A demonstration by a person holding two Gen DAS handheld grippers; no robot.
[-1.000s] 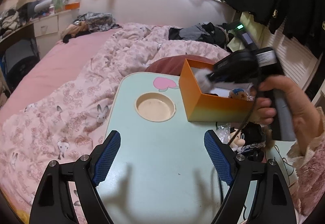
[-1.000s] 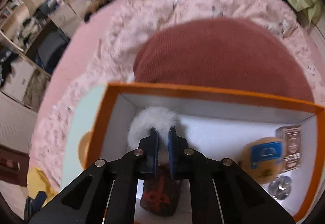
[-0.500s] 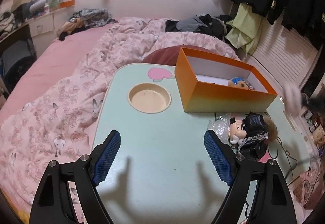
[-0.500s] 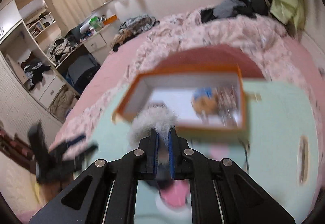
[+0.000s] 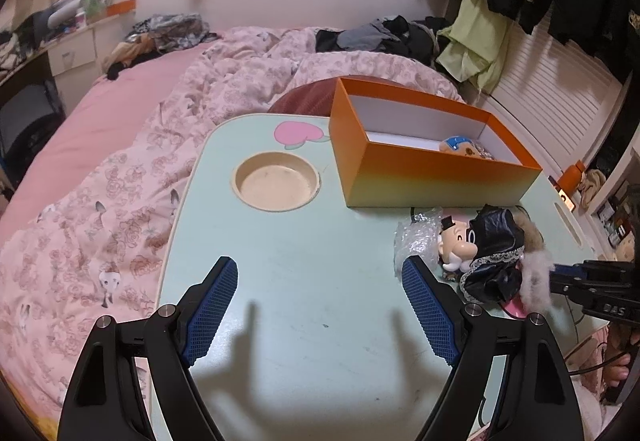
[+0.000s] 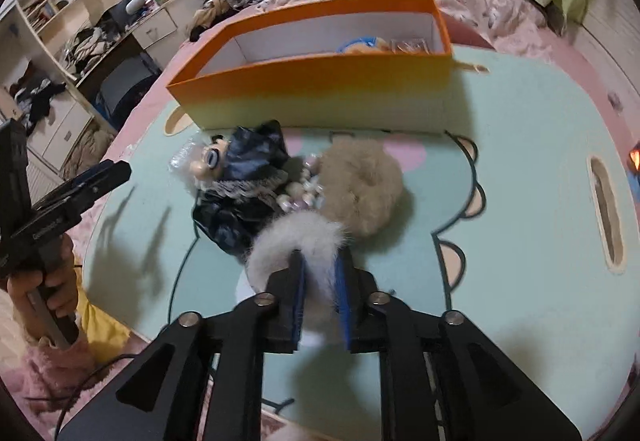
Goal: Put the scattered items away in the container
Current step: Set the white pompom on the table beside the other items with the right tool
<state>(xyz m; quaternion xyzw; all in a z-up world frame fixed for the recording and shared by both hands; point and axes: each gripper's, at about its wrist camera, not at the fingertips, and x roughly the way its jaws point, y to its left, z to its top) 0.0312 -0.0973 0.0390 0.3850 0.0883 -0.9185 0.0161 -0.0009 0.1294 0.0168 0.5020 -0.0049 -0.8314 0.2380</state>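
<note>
The orange box (image 5: 432, 177) (image 6: 320, 97) stands at the far side of the mint lap table (image 5: 300, 241). It holds a blue-and-yellow plush (image 5: 460, 147) (image 6: 360, 43). In front of it lie a big-nosed doll (image 5: 456, 245) (image 6: 208, 161), black shiny cloth (image 6: 248, 177) and a beige fur scrunchie (image 6: 360, 181). My right gripper (image 6: 322, 269) hangs low over this pile. Its jaws are opening, and a white fur pompom (image 6: 296, 241) (image 5: 534, 281) still fills the gap between them. My left gripper (image 5: 316, 305) stands open over bare tabletop, nothing between its fingers.
A round cup recess (image 5: 276, 181) sits left of the box. A handle slot (image 6: 606, 209) is cut near the table's right edge. A black cable (image 6: 176, 281) runs under the pile. A pink quilted bed (image 5: 120, 181) surrounds the table. A hand (image 6: 48, 289) holds the left gripper.
My right gripper has left the box and drawn back over the table to the pile, the white pompom still with it. Its jaws have parted slightly. The left gripper barely moved.
</note>
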